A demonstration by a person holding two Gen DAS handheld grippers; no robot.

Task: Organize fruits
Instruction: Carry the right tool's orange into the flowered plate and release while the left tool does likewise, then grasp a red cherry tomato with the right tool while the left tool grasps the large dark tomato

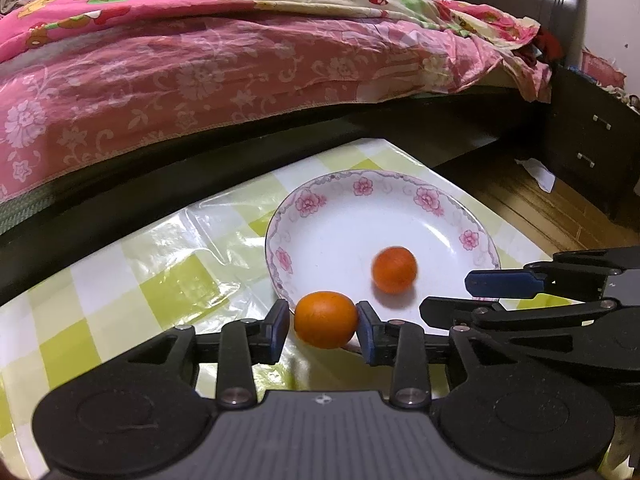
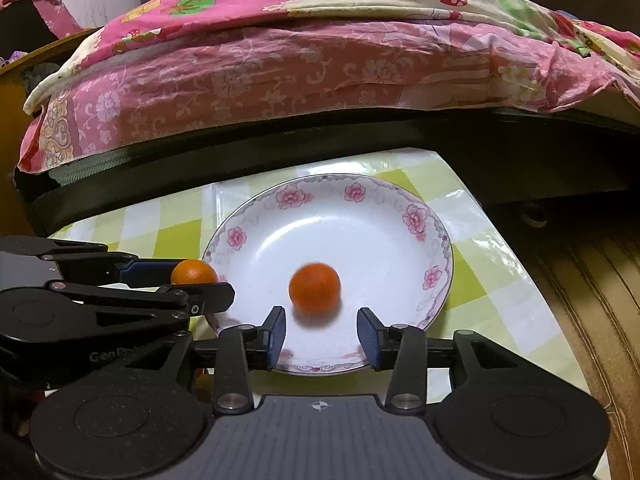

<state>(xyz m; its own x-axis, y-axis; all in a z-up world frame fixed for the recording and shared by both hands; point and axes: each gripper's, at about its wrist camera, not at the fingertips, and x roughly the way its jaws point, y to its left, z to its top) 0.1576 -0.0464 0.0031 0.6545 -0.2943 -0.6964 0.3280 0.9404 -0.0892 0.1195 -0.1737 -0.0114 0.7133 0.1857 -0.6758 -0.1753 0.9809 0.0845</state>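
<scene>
My left gripper [image 1: 324, 326] is shut on an orange [image 1: 325, 319] and holds it over the near left rim of a white plate with pink flowers [image 1: 312, 204]. A second orange [image 1: 394, 270] lies in the plate, slightly blurred. In the right wrist view my right gripper [image 2: 322, 334] is open and empty over the near side of the plate [image 2: 416, 216], just short of the loose orange [image 2: 315, 289]. The left gripper [image 2: 192, 280] with its orange [image 2: 193, 272] shows at the left. The right gripper [image 1: 468, 294] also shows in the left wrist view.
The plate stands on a small table with a green and white checked plastic cover [image 1: 140, 280]. A bed with a pink flowered quilt [image 1: 200, 60] runs along the far side. A dark nightstand [image 1: 588, 140] and wooden floor [image 1: 520, 208] lie to the right.
</scene>
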